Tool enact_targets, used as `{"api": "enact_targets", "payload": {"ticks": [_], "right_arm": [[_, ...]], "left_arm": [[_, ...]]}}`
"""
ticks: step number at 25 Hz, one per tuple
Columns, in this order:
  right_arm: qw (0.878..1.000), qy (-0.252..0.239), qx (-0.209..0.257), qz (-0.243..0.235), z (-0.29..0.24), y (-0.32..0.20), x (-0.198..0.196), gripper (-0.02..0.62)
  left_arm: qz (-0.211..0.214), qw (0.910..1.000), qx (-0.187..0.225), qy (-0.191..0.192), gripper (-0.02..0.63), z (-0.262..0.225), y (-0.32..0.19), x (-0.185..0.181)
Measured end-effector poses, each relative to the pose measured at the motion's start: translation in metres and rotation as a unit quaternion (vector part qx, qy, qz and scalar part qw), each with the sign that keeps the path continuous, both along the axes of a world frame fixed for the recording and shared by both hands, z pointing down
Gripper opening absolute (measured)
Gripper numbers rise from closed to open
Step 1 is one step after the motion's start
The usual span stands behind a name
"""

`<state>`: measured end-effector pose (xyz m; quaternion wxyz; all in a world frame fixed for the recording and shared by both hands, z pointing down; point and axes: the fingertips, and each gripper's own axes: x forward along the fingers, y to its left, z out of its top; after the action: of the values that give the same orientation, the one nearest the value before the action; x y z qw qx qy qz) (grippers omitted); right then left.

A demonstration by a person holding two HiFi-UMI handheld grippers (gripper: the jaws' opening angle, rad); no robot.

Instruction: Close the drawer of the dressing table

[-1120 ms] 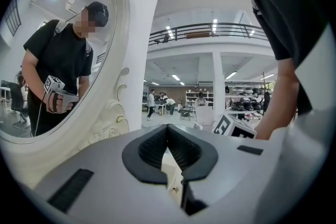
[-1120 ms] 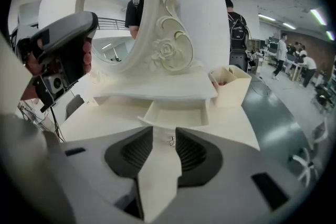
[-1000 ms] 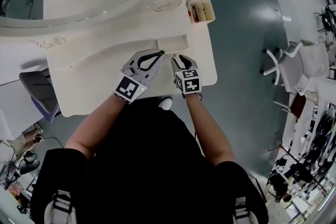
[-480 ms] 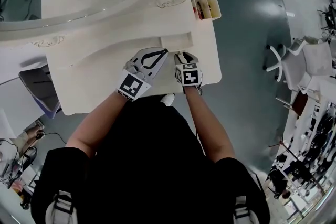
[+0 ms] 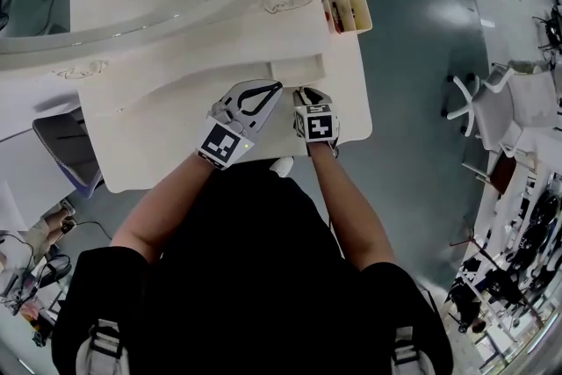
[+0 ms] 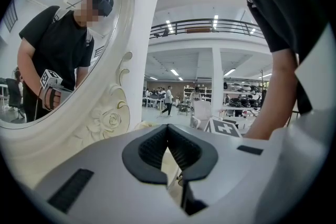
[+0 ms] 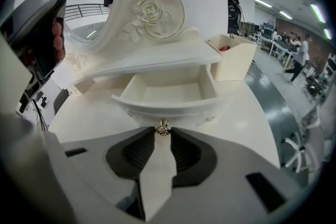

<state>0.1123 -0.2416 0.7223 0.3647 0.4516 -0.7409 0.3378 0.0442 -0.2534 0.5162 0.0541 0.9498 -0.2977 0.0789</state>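
The drawer (image 7: 168, 108) of the white dressing table (image 7: 89, 113) is still wide open. It sticks out from under the little shelf, and I can see its bare inside. So the job is not done yet. I think it is only at the start: the drawer still has to be pushed all the way back in.

The right gripper (image 7: 163, 135) is right at the front of the drawer. Its two fingers are close together, and the small gold knob (image 7: 163, 127) sits between their tips. They seem to pinch it.

The left gripper (image 6: 167, 127) is just beside the right one, over the table top. Its fingers are closed tip to tip, with nothing between them. It points toward the big mirror (image 6: 58, 34) with the carved rose frame.

A small open box (image 7: 231, 63) with some things in it stands at the right back corner of the table.

I cannot find any brand name or words to read. The only marks are the black and white square patterns on the gripper cubes (image 5: 219, 145).
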Motion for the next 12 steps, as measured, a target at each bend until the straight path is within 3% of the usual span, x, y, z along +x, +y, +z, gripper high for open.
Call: {"api": "enact_targets", "payload": {"ticks": [12], "right_arm": [[1.0,-0.007,0.02,0.005,-0.0098,-0.0071,0.0008,0.098]], "left_arm": [[-0.001,1.0,-0.001,0.006,-0.006,-0.0012,-0.0023,0.0003]]}}
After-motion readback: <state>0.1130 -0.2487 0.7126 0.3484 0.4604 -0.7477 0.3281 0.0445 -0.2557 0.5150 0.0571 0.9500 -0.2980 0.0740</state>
